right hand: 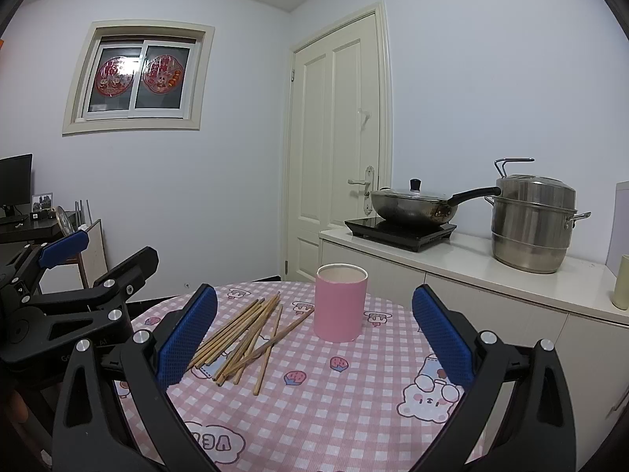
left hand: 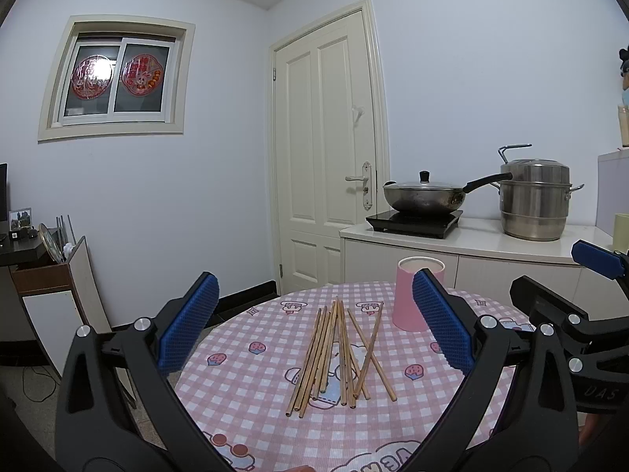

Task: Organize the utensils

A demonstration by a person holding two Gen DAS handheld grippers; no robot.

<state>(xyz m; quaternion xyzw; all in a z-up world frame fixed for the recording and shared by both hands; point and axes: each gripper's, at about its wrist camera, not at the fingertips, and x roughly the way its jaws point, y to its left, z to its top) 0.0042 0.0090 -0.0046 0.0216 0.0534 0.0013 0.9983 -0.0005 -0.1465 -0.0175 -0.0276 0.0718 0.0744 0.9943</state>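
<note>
On round table (left hand: 251, 401), pink-and-white check cloth with cartoon prints: loose pile of wooden chopsticks (left hand: 338, 358), lying flat, fanned and crossing one another, a little left of table centre in right wrist view (right hand: 243, 338)

Just beyond and right of pile: pink cylindrical cup (right hand: 340, 302), upright, mouth open, inside contents not visible. Standing apart from chopsticks, though nearest stick tip points toward cup base. In left wrist view, cup (left hand: 409, 306) partly hidden behind blue pad of right-hand finger

Left gripper (left hand: 314, 328): jaws spread wide, blue textured pads (left hand: 188, 330) facing each other, nothing between them. Held above near edge of table, chopstick pile framed between fingers but well below and untouched. Seen from right wrist view at left of frame (right hand: 74, 251), raised clear of table

Right gripper (right hand: 314, 338): jaws likewise wide apart, empty, pads (right hand: 442, 338) clear of all items. Cup and far ends of chopsticks framed between fingers, no contact. Seen from left wrist view at right edge (left hand: 570, 275)

Far right, on white counter (right hand: 511, 271): black induction hob (right hand: 401, 232) carrying lidded wok (right hand: 412, 204) with long black handle; steel stacked steamer pot (right hand: 530, 224) beside it. Behind: cream panel door (right hand: 334, 141), shut. Far left wall: window (right hand: 137, 78) with red paper decorations. Far left: dark desk with monitor (right hand: 15, 177)
</note>
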